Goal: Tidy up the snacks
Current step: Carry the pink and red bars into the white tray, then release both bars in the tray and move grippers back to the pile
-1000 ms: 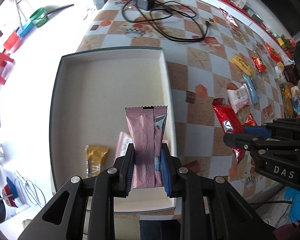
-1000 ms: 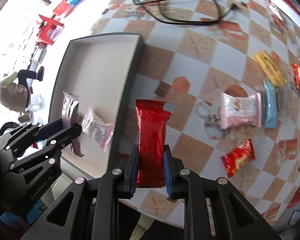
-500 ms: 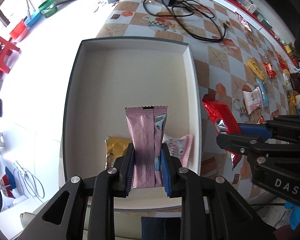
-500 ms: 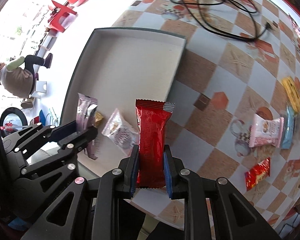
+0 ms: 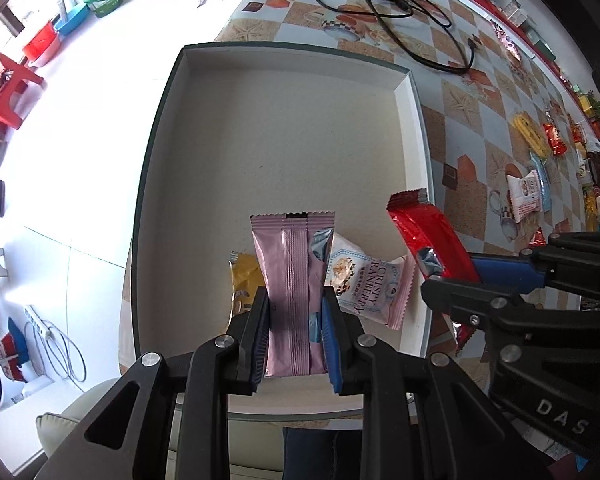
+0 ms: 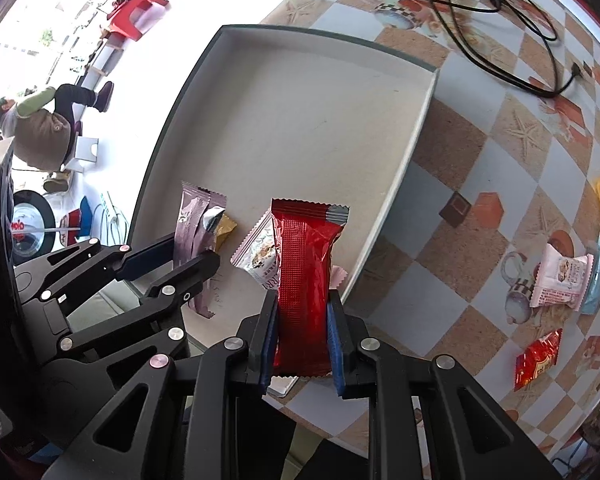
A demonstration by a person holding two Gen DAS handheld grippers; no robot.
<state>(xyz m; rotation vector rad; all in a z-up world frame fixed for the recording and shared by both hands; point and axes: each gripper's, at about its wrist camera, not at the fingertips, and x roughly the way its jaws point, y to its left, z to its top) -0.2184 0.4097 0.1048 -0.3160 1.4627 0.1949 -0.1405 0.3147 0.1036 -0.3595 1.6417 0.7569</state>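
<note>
Your left gripper [image 5: 296, 332] is clamped on the lower half of a pink snack packet [image 5: 292, 280], which stands upright above the near end of the white tray [image 5: 414, 128]. Your right gripper [image 6: 302, 340] is closed the same way on a red snack packet [image 6: 306, 276], held over the tray's near right corner, close to the rim.

Already lying in the tray, at about 6 o'clock on its floor, are a yellow packet [image 5: 242, 276] and a cranberry crisp packet [image 5: 364, 284], side by side and directly beneath the two held packets. The far two thirds of the tray floor is bare.

Risks from here:
- The red snack packet hangs near the tray's right wall. Released there, it may catch the rim and tip out onto the patterned table [image 6: 480, 152], toward 3 o'clock.
- Both grippers crowd the same near corner. In the right wrist view your left gripper sits at 9 o'clock, close by; a simultaneous descent could knock the two together.
- Dropping either packet straight down would pile it on the packets below instead of laying it flat. Carry them toward 12 o'clock, where the floor is free.
- Loose snacks [image 6: 562, 276] remain on the table at 3 o'clock; the task looks far from finished.
</note>
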